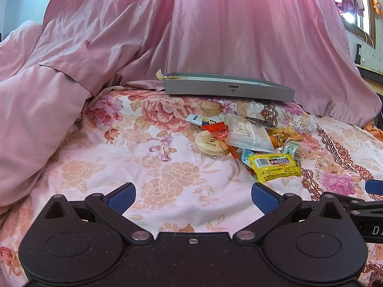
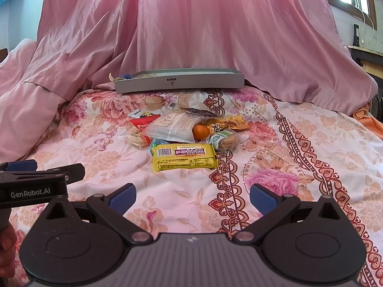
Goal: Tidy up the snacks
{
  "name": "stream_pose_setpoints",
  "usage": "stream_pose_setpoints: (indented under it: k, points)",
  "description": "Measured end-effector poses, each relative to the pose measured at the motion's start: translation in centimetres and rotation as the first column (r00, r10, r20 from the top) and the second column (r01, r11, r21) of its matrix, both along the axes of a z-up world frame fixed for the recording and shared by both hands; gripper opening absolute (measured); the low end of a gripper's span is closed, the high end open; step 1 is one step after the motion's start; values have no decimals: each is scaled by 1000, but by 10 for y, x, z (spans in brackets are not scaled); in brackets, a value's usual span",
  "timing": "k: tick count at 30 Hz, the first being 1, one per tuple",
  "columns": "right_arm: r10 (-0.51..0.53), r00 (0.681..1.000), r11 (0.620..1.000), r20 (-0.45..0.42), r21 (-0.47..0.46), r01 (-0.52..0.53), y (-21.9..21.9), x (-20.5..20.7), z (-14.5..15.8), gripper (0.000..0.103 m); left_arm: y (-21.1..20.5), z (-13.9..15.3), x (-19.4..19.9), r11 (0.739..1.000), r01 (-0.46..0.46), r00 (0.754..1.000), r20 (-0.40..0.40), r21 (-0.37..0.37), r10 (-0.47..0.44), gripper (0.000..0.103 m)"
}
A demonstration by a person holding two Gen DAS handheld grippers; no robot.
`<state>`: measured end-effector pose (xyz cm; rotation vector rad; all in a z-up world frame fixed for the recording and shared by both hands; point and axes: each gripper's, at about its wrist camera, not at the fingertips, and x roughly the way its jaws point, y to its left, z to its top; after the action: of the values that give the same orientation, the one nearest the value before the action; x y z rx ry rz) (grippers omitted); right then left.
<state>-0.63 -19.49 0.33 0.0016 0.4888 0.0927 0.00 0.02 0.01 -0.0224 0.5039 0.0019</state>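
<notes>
A pile of snacks lies on a floral bedspread. Nearest is a yellow packet (image 1: 275, 167) (image 2: 184, 156). Behind it sit a white wrapped pastry (image 1: 250, 134) (image 2: 173, 125), round rice crackers (image 1: 210, 143), a red packet (image 2: 142, 122), an orange (image 2: 201, 131) and a green-labelled cookie pack (image 2: 223, 140). A shallow grey box (image 1: 229, 89) (image 2: 179, 82) rests beyond the pile against pink drapery. My left gripper (image 1: 193, 197) is open and empty, short of the pile and left of it. Just as empty and open, my right gripper (image 2: 192, 197) hovers in front of the yellow packet.
Pink quilt (image 1: 36, 119) is heaped at the left and pink fabric hangs behind the box. The left gripper's body (image 2: 33, 179) shows at the left edge of the right wrist view, with a hand (image 2: 6, 246) below it. A window (image 1: 359, 12) and desk edge are at far right.
</notes>
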Motion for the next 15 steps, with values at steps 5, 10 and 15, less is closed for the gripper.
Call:
stream_pose_setpoints:
  k: [5, 10, 15]
  points:
    - [0, 1000, 1000, -1, 1, 0, 0, 0, 0, 103, 0, 0, 0, 1000, 1, 1000, 0, 0, -1, 102]
    - [0, 1000, 1000, -2, 1, 0, 0, 0, 0, 103, 0, 0, 0, 1000, 0, 1000, 0, 0, 0, 102]
    - [1, 1000, 1000, -4, 2, -1, 0, 0, 0, 103, 0, 0, 0, 1000, -6, 1000, -4, 5, 6, 102]
